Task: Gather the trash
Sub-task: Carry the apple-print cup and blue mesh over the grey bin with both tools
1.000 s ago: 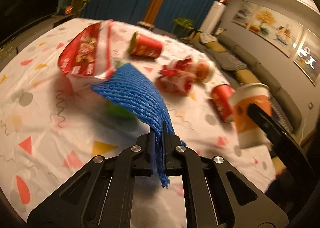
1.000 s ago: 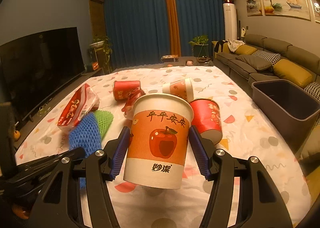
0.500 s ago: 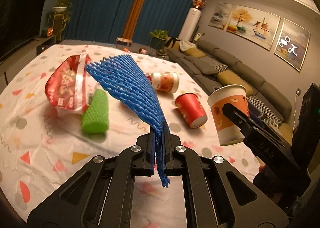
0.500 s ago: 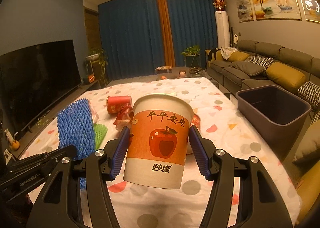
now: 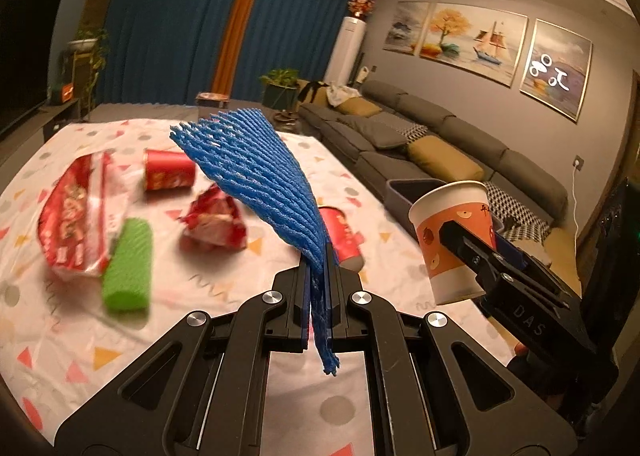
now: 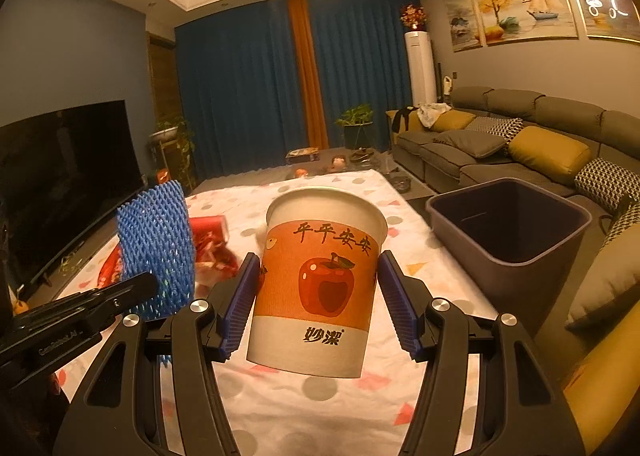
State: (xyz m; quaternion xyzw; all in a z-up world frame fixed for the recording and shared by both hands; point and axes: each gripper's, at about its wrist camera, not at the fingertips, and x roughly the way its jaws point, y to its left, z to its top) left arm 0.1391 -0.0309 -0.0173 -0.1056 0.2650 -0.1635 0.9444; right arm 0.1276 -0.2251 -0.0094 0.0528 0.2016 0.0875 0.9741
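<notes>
My left gripper [image 5: 319, 256] is shut on a blue foam net [image 5: 256, 172], which fans upward above the table; the net [image 6: 158, 252] also shows at the left of the right wrist view. My right gripper [image 6: 316, 288] is shut on an orange and white paper cup [image 6: 318, 284] with an apple print, held upright in the air; the same cup [image 5: 454, 236] appears at the right of the left wrist view. A dark grey bin [image 6: 516, 232] stands open by the table's right edge, ahead and right of the cup.
On the patterned tablecloth [image 5: 52, 320] lie a green foam net [image 5: 128, 272], a red snack bag [image 5: 76, 216], a crumpled red wrapper [image 5: 214, 222] and two red cups [image 5: 168, 174] [image 5: 342, 232]. A grey sofa [image 6: 532, 136] runs along the right; a television [image 6: 60, 184] stands left.
Both grippers have risen and swung toward the right with their loads. The bin has come nearer and larger in the right wrist view; the table litter has dropped lower and left.
</notes>
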